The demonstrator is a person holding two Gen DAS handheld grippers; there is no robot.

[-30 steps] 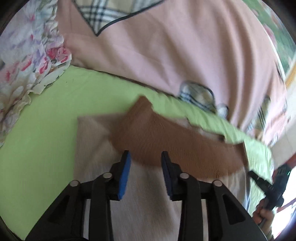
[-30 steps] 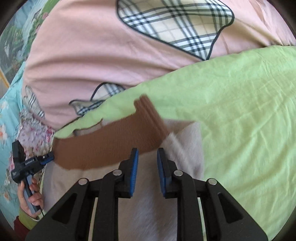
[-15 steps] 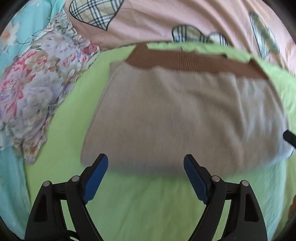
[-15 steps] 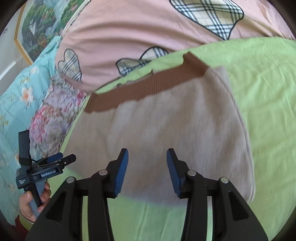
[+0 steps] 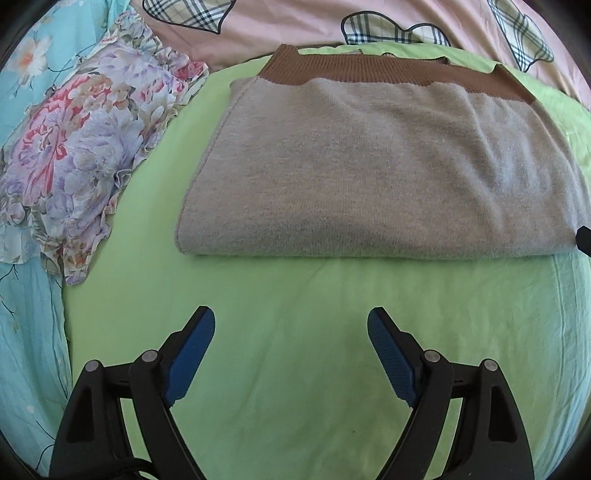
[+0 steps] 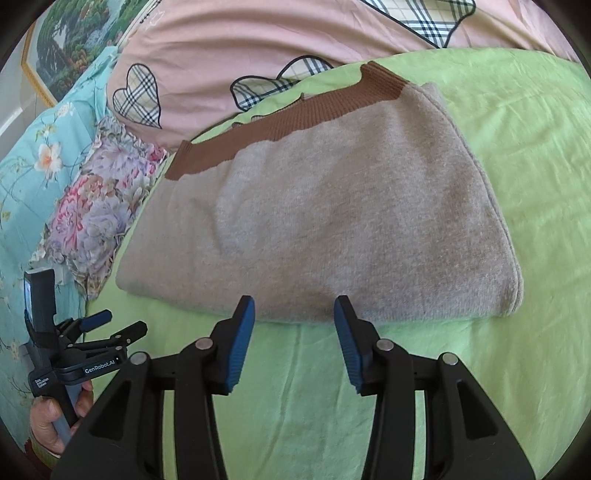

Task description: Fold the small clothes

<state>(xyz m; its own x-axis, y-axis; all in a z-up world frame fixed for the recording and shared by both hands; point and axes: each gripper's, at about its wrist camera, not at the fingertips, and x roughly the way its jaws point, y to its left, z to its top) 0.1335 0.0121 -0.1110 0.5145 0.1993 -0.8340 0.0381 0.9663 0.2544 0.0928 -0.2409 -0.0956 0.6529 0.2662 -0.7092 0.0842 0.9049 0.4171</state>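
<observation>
A beige knit sweater [image 5: 373,166] with a brown ribbed hem [image 5: 388,72] lies folded flat on the green sheet [image 5: 295,332]; it also shows in the right wrist view [image 6: 332,206], hem [image 6: 280,114] at the far side. My left gripper [image 5: 291,325] is open and empty, pulled back from the near fold. My right gripper [image 6: 294,308] is open and empty, its tips just short of the near fold. The left gripper also shows in the right wrist view [image 6: 110,326], at the left.
A floral garment [image 5: 85,147] lies left of the sweater on a turquoise bedspread [image 5: 29,332]. A pink quilt with plaid hearts [image 5: 295,26] bounds the far side. A framed picture [image 6: 62,48] hangs at the upper left.
Both grippers let go of the brown hem, opened and drew back toward me. The sweater now lies folded with the hem at the far edge.
</observation>
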